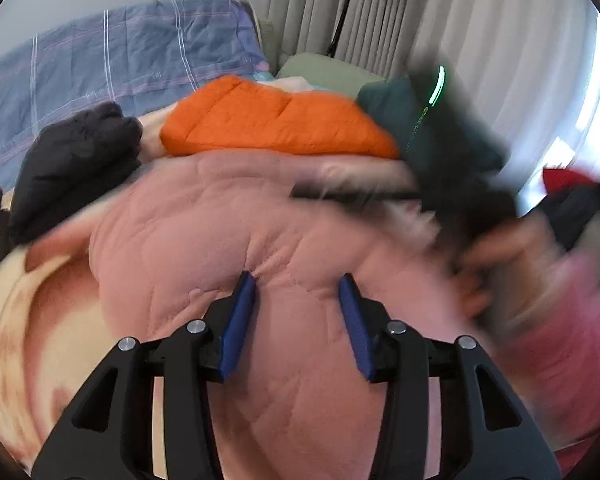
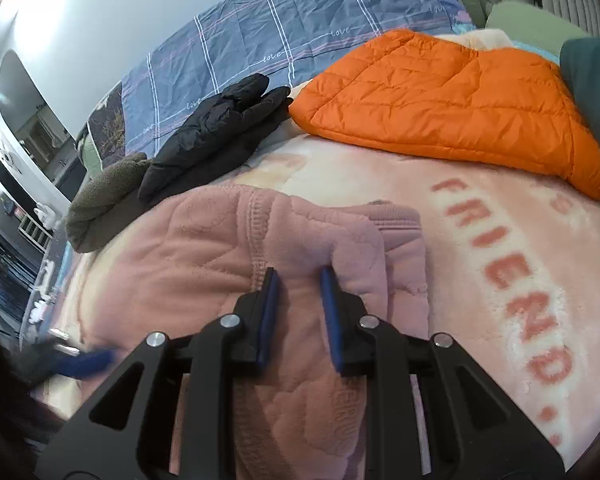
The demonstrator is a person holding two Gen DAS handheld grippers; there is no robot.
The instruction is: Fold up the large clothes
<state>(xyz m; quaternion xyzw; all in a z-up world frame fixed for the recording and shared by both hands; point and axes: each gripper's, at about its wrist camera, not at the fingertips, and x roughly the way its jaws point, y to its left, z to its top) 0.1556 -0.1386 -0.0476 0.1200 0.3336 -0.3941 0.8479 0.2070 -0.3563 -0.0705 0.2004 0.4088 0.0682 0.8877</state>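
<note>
A pink quilted garment (image 1: pixel 228 232) lies bunched on the bed. In the left wrist view my left gripper (image 1: pixel 296 280) hovers low over its middle. Its blue pads (image 1: pixel 240 312) stand apart, with fabric bulging below and between them but not pinched. In the right wrist view my right gripper (image 2: pixel 298 276) is shut on a thick folded edge of the pink garment (image 2: pixel 204 264), near a ribbed cuff (image 2: pixel 396 220). One of the left gripper's blue fingers (image 2: pixel 92 360) shows as a blur at lower left. A blurred hand (image 1: pixel 500 252) holds the right tool at the right of the left wrist view.
A folded orange puffer jacket (image 2: pixel 440 96) lies beyond the garment, with a black jacket (image 2: pixel 220 128) and an olive fleece (image 2: pixel 104 196) to its left. Under them is a pale pink blanket (image 2: pixel 500 264) with red lettering. A blue plaid duvet (image 2: pixel 280 24) and grey curtains (image 1: pixel 420 12) are behind.
</note>
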